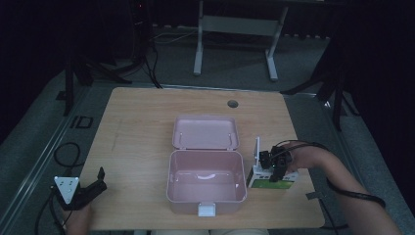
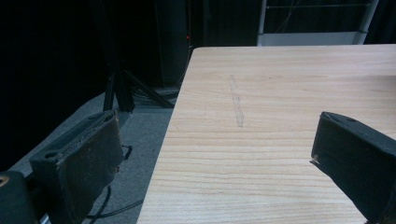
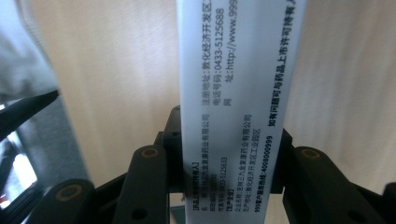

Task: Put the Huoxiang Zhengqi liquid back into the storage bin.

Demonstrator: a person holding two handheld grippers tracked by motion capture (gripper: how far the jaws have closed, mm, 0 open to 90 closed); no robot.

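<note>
White cardboard medicine box (image 1: 272, 180) with a green band low on its face sits on the light wooden table (image 1: 137, 122) in the high view, directly under the right gripper (image 1: 275, 166), whose black jaws come down onto its top from above. An upright white flap of the same box rises just beside that gripper, on the side toward the pale pink plastic case (image 1: 206, 182). The case stands open just beyond the flap, its hinged lid (image 1: 205, 132) laid back flat on the table and its white front latch facing the person. Well apart from all this, the left gripper (image 1: 95, 183) rests at the near left table corner with its jaws spread and nothing between them.

From the left gripper view, the two black padded jaws stand wide apart over bare wood grain at the table edge, with dark floor and stand legs beyond on one side.

From the right gripper view, the jaws are closed against both sides of a narrow white panel of the box (image 3: 238, 107), printed with black Chinese text and phone numbers, which runs straight ahead from between them.
</note>
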